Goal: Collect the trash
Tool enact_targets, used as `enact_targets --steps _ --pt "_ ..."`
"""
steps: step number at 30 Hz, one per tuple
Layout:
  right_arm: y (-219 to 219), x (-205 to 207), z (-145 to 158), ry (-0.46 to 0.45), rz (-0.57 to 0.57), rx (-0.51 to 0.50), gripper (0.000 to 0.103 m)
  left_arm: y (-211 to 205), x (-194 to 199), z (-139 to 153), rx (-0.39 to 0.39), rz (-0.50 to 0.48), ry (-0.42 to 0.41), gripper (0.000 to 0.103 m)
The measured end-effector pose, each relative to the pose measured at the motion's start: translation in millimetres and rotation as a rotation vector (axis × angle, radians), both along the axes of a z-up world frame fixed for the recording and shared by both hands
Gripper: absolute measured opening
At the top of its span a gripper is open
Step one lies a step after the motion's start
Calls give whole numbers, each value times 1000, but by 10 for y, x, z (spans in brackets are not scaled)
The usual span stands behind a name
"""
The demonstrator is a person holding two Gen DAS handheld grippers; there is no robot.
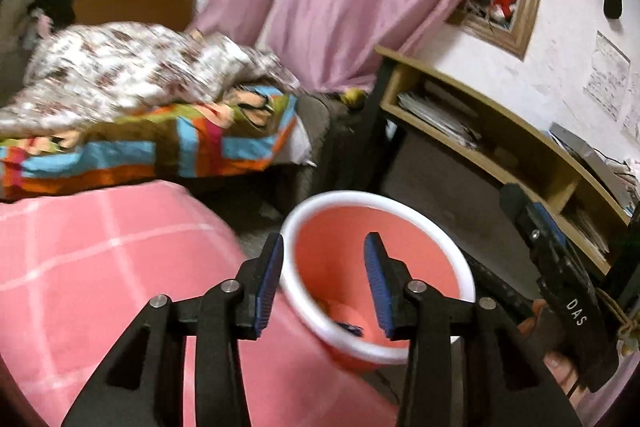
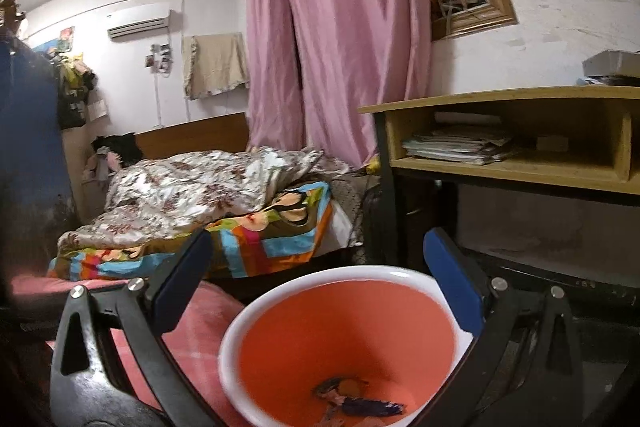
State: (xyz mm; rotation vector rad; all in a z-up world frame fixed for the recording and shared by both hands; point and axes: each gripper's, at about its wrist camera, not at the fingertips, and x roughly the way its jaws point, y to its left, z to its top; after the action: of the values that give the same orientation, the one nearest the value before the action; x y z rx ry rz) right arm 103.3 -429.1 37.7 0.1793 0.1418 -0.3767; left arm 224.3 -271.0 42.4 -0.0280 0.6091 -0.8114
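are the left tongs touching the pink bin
Cannot tell: in the left wrist view the open left tongs straddle the pink bin rim, but blur hides any contact.

a pink bin with a white rim holds a dark crumpled wrapper at its bottom.

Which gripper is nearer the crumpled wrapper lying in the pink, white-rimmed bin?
Neither is clearly nearer. Right gripper and left gripper both hang open above the bin, over the wrapper.
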Motion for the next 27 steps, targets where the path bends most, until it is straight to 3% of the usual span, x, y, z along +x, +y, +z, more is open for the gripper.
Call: enact_targets --steps 10,14,16,23,27 --pt "405 -182 -21 -15 36 3 85 845 -449 185 -34 172 -127 63" --pt "511 -257 -51 -18 39 7 85 1036 -599 229 -35 200 -155 66" --pt "542 -280 -46 -22 44 4 85 1090 -664 224 -37 212 -168 81" --pt "718 -437 -102 -45 69 -24 85 1310 -865 220 -55 244 -200 86" --pt "812 -546 -136 -64 81 -36 85 1404 -954 172 -65 278 -218 97"
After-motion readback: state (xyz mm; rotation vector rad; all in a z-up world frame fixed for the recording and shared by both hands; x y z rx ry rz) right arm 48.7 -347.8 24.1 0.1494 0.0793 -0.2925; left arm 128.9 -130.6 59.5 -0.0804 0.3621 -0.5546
